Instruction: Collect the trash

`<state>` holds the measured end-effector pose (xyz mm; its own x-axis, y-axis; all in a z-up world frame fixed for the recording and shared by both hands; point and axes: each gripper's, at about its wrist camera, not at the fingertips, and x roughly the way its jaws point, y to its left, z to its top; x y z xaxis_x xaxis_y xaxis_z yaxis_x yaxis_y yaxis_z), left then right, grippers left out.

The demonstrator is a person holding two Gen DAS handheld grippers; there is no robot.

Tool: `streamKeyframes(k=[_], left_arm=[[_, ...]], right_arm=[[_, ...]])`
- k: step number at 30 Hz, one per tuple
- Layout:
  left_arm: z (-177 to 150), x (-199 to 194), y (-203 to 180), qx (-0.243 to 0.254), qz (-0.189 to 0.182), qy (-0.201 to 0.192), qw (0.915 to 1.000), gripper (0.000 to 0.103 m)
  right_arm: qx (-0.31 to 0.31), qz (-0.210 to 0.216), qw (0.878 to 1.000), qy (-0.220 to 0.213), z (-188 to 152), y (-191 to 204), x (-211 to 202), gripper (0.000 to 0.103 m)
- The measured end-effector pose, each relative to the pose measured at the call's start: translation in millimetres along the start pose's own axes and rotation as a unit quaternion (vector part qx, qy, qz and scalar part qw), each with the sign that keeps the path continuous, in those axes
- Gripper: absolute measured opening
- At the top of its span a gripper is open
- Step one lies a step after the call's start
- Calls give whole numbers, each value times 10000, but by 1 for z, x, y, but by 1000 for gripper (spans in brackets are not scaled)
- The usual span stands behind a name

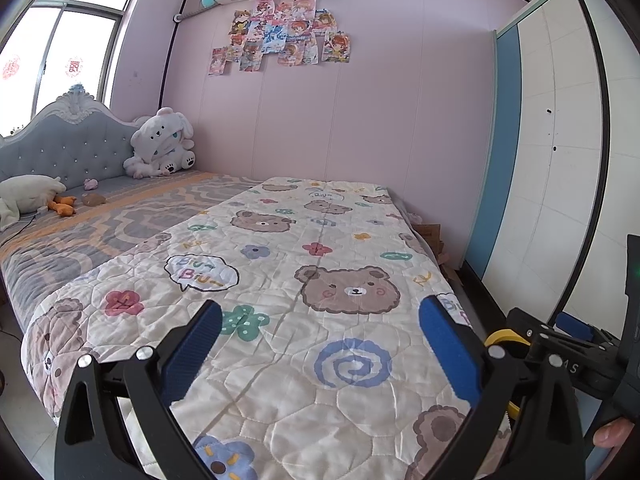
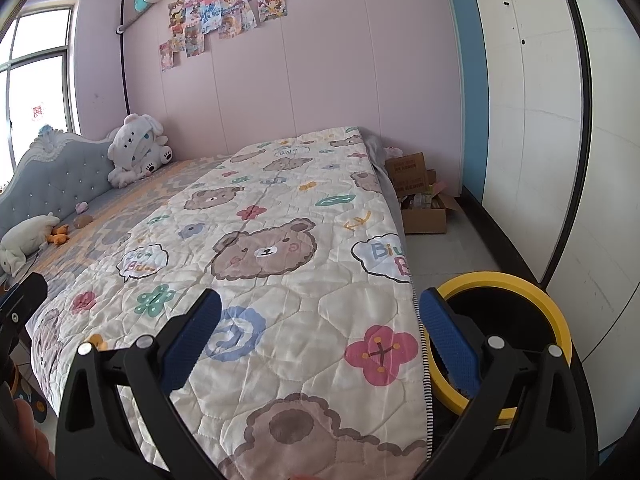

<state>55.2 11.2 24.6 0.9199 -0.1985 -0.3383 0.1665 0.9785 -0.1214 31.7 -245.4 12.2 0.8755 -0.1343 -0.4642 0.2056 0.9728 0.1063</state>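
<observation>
Yellow-rimmed trash bin (image 2: 560, 320) stands on the floor just beside the bed's foot corner, partly behind the right gripper's (image 2: 320, 340) finger. Small brownish scrap (image 1: 94, 199) and pink bit (image 1: 90, 184) lie near the headboard (image 1: 72, 152), by the plush duck (image 1: 28, 194). Both grippers, left gripper (image 1: 320, 340) too, gape wide, holding nothing, above the bear quilt (image 2: 280, 240). Cardboard box (image 2: 420, 200) (stuffed full) sits between bed and wardrobe (image 2: 540, 120); bare floor strip there.
</observation>
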Motion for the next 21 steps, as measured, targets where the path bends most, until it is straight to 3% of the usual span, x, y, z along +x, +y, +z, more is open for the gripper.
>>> streamKeyframes(k=[21], left_arm=[[-3, 5, 3, -71, -66, 72, 9999, 95]], right_arm=[[26, -7, 10000, 26, 1, -1, 3, 95]])
